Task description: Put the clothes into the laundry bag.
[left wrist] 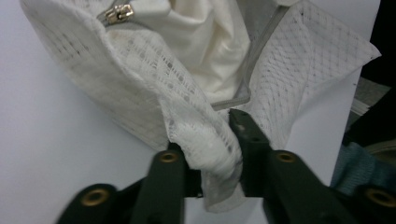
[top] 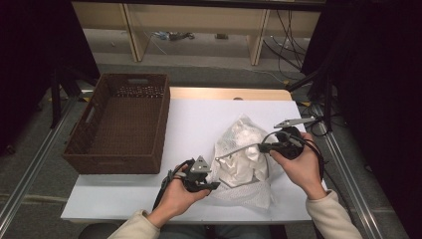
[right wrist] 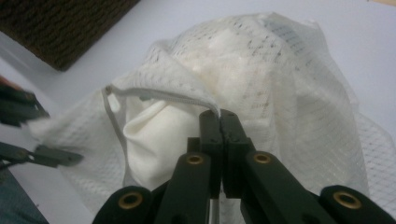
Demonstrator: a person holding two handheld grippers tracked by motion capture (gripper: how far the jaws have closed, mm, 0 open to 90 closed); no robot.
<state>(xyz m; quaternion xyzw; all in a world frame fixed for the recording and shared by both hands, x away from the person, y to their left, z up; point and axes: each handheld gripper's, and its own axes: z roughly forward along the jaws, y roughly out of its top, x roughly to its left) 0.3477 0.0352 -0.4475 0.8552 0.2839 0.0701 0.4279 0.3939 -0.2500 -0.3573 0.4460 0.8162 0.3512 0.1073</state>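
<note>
High view, left to right: a brown woven basket sits at the counter's left end. The left tongs pinch a bunched fold of the white mesh laundry bag's near edge. The bag lies crumpled on the white counter, soft cream cloth showing through its unzipped mouth. The right tongs are clamped shut on the bag's zipper edge.

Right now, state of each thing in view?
mesh laundry bag: unzipped, mouth held open, lying on the table
zip pull: at the end of the open zip
white cloth: bunched inside the bag
wicker basket: upright, empty
left gripper: shut on a fold of mesh
right gripper: shut on the zip edge
</note>
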